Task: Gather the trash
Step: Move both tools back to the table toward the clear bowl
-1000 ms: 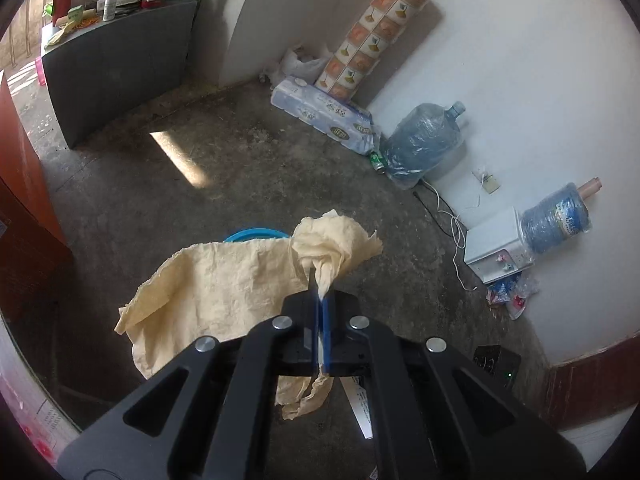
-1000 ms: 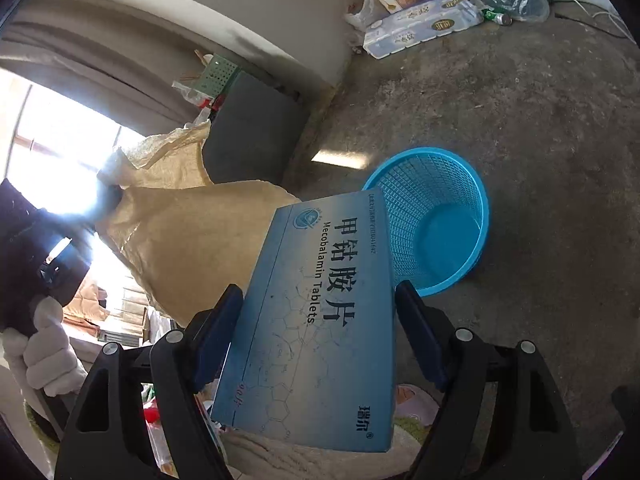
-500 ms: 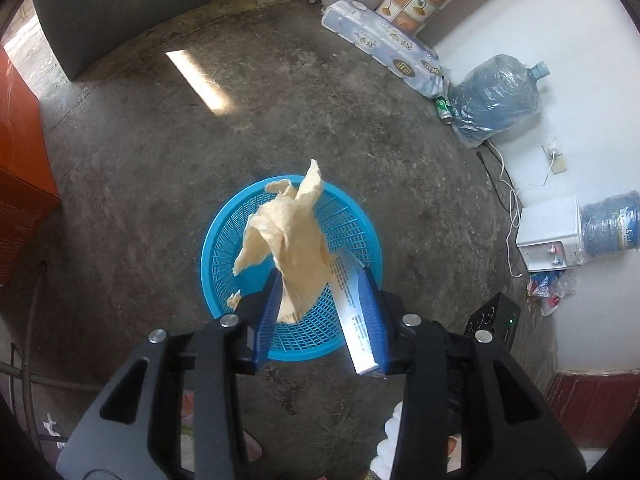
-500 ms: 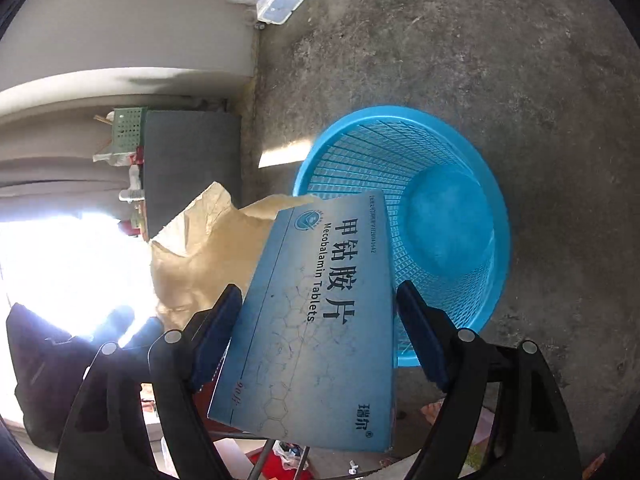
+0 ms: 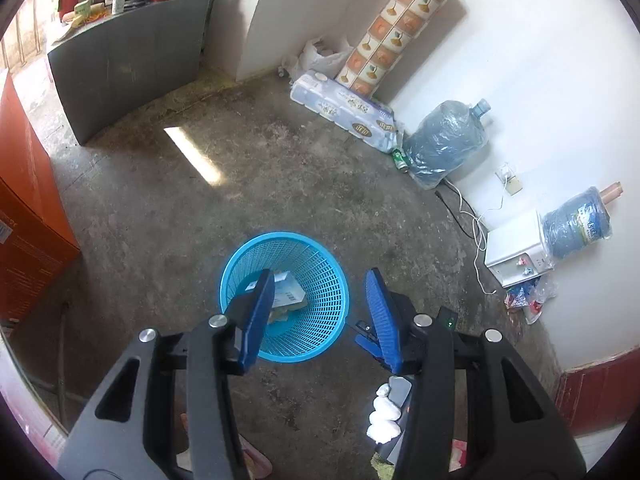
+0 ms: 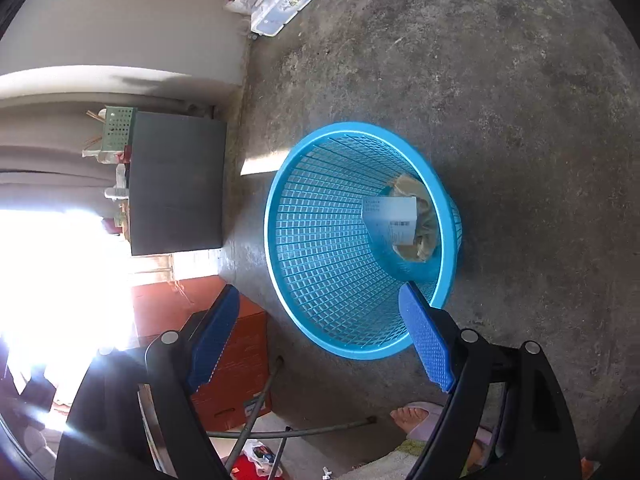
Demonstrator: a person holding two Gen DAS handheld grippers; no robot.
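Observation:
A blue mesh basket (image 5: 280,236) stands on the concrete floor. Inside it lie a blue-and-white tablet box (image 5: 288,290) and crumpled tan paper (image 5: 280,314). My left gripper (image 5: 319,280) hovers above the basket's near side; its jaws are opening and hold nothing. In the right wrist view the basket (image 6: 352,126) shows the box (image 6: 390,218) resting on the tan paper (image 6: 424,220) at its bottom. My right gripper (image 6: 320,292) stands open and empty just over the near rim.
Along the white wall lie a toilet paper pack (image 5: 344,110), two wrapped water bottles (image 5: 448,148), a white dispenser (image 5: 516,248) and litter (image 5: 528,296). A grey counter (image 5: 128,60) and orange cabinet (image 5: 24,200) stand left. A slippered foot (image 6: 416,416) is near.
The left gripper opened and let go of the tan paper; the right gripper let go of the tablet box. Both now lie in the basket, and the right gripper has come down closer to it.

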